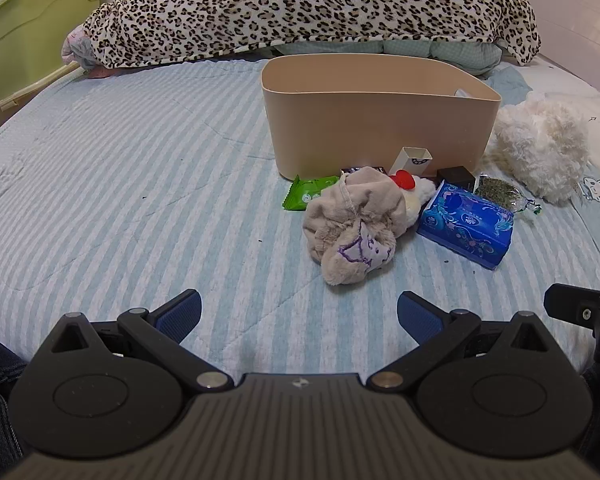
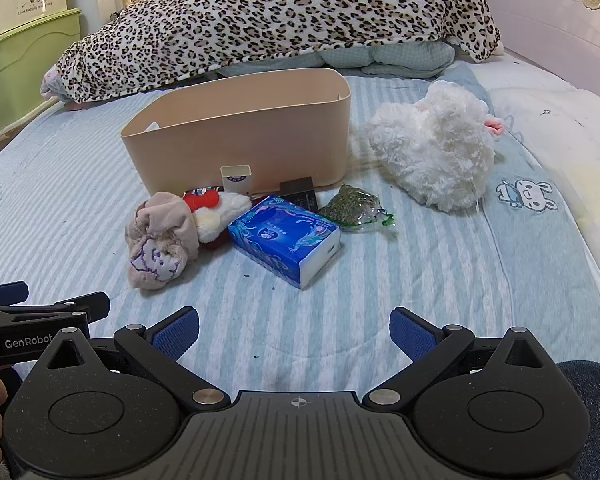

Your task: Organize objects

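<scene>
A beige bin (image 1: 376, 128) (image 2: 240, 136) stands on the striped bed. In front of it lie a crumpled beige plush cloth (image 1: 356, 220) (image 2: 160, 236), a blue tissue pack (image 1: 466, 224) (image 2: 284, 236), a green wipes packet (image 1: 308, 194), a small white box (image 1: 414, 162) (image 2: 237, 178), a black box (image 1: 456, 176) (image 2: 299, 192), a white plush with a red bow (image 2: 212, 208) and a bag of dried herbs (image 1: 496, 192) (image 2: 354, 208). A white fluffy toy (image 1: 540, 148) (image 2: 436, 148) lies to the right. My left gripper (image 1: 298, 318) and right gripper (image 2: 294, 332) are open and empty, short of the pile.
A leopard-print blanket (image 1: 300, 8) (image 2: 276, 20) is heaped behind the bin. A green cabinet (image 1: 32, 28) (image 2: 20, 52) stands at the left beside the bed. A white headboard (image 2: 560, 12) is at the right. The left gripper's side shows in the right wrist view (image 2: 40, 320).
</scene>
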A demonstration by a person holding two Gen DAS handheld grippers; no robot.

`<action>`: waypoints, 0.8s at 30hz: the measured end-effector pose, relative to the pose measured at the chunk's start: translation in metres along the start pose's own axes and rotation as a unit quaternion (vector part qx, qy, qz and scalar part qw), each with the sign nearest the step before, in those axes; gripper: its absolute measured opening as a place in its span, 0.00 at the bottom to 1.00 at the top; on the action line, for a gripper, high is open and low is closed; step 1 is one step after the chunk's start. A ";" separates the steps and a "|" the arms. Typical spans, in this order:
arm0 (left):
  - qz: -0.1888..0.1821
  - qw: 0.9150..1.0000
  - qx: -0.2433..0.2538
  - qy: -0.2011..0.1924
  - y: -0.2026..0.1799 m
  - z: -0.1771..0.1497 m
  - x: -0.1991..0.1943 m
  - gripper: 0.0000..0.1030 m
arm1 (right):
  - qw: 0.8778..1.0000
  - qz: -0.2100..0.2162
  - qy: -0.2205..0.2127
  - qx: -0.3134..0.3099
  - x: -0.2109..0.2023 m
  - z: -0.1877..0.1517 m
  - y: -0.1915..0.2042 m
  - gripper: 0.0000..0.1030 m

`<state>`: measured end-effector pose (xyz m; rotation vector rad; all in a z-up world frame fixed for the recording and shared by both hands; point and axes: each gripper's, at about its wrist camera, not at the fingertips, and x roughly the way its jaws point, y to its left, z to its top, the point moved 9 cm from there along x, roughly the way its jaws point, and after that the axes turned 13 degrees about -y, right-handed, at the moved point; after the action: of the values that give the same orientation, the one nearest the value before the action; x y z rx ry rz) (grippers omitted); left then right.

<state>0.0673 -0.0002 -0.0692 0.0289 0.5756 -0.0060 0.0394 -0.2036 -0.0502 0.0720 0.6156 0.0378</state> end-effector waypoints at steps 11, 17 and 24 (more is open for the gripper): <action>0.000 1.000 0.003 0.000 -0.001 -0.001 0.001 1.00 | 1.000 0.000 0.002 0.001 0.002 0.000 -0.001 1.00; 0.000 1.000 0.005 -0.001 -0.001 0.000 0.003 1.00 | 1.000 0.002 0.003 0.000 0.004 0.000 -0.001 1.00; 0.001 1.000 0.012 -0.006 -0.003 0.004 0.004 1.00 | 1.000 0.002 0.007 0.000 0.012 -0.001 -0.001 1.00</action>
<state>0.0729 -0.0029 -0.0678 0.0537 0.5637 -0.0115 0.0490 -0.2041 -0.0578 0.0734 0.6290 0.0428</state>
